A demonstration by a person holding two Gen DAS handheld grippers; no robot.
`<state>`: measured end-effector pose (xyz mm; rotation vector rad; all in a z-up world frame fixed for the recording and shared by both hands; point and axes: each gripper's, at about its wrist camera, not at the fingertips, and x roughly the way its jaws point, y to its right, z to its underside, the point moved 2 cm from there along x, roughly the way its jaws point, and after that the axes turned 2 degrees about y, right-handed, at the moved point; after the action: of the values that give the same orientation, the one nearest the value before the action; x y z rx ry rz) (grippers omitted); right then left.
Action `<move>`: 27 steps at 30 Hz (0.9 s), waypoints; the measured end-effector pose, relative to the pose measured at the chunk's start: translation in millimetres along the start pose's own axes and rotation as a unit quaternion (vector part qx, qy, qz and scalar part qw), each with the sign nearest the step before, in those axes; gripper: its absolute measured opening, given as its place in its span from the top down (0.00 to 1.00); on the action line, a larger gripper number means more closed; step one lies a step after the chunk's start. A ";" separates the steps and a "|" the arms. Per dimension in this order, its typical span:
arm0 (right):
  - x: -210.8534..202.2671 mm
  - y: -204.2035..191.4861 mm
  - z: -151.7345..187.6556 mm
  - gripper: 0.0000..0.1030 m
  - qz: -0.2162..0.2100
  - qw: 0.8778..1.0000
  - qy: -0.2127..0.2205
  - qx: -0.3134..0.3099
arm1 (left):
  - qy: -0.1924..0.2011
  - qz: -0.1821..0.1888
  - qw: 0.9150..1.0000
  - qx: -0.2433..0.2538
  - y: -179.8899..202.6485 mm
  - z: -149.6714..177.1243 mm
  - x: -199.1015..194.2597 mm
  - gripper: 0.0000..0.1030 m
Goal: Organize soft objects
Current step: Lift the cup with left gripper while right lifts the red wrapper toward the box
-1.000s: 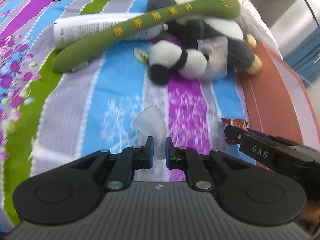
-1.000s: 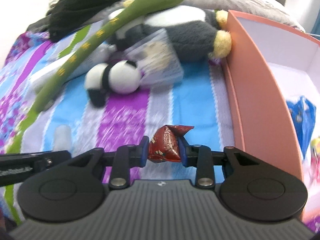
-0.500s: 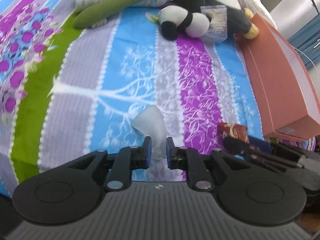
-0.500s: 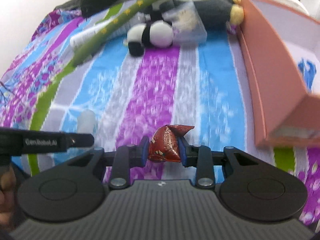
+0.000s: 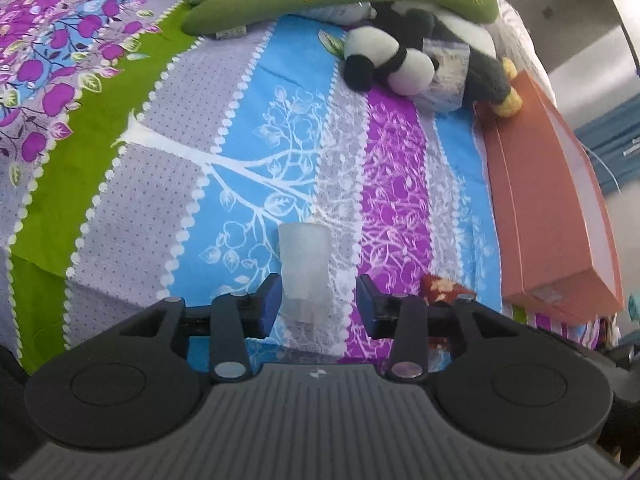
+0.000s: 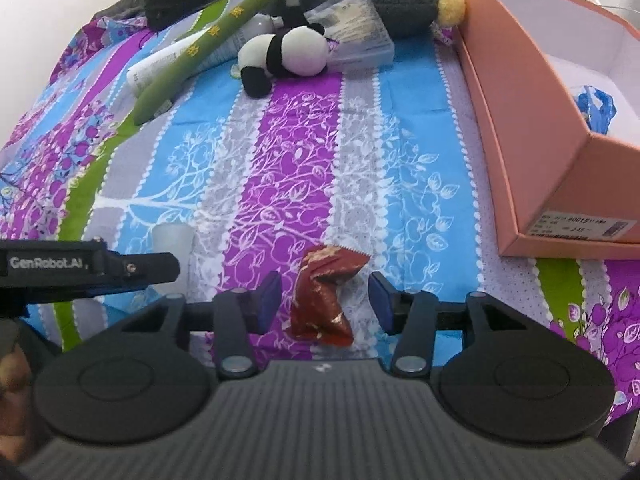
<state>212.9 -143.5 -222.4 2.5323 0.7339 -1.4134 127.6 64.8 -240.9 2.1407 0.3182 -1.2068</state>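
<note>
I see a bed sheet [image 5: 280, 128] with bright blue, purple, grey and green stripes, and a pink cardboard box [image 6: 532, 128] on its right. My left gripper [image 5: 318, 302] has just opened, freeing the soft clear cap [image 5: 305, 266]. My right gripper [image 6: 325, 302] opened too, dropping the red crinkly wrapper [image 6: 324, 296]. Both lie on the sheet.

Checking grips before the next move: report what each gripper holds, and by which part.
Nothing is held. The left gripper has just opened around the translucent cap; the right gripper has just opened around the red wrapper.
</note>
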 end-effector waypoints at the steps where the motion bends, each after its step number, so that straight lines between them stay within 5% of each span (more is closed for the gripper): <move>1: 0.8 -0.2 -0.3 0.51 -0.003 1.000 0.002 0.000 | 0.005 -0.001 1.000 -0.004 -0.3 -1.1 -0.7 0.55; 4: 5.2 -4.1 -0.2 0.53 -0.005 1.000 0.000 -0.012 | 0.012 -0.006 1.000 -0.012 -1.4 -4.3 0.8 0.55; 8: 8.5 -7.2 -0.2 0.68 -0.002 1.000 -0.002 -0.019 | 0.021 -0.020 1.000 -0.005 -0.8 -7.0 6.5 0.55; 13: 6.3 -4.9 0.2 0.70 -0.003 1.000 0.000 -0.020 | 0.007 -0.020 1.000 0.004 0.0 -8.2 17.6 0.59; 19: 3.3 -1.6 1.6 0.70 -0.007 1.000 0.003 -0.012 | 0.011 -0.024 0.999 0.022 3.6 -8.7 19.3 0.78; 27: -21.5 -3.0 -8.1 0.70 -0.015 0.999 0.035 -0.011 | 0.034 -0.008 0.998 0.059 20.2 -14.0 -8.1 0.81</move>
<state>208.2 -145.4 -199.8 2.5764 0.7975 -1.3228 142.6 59.4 -220.5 2.2883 0.3015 -1.1898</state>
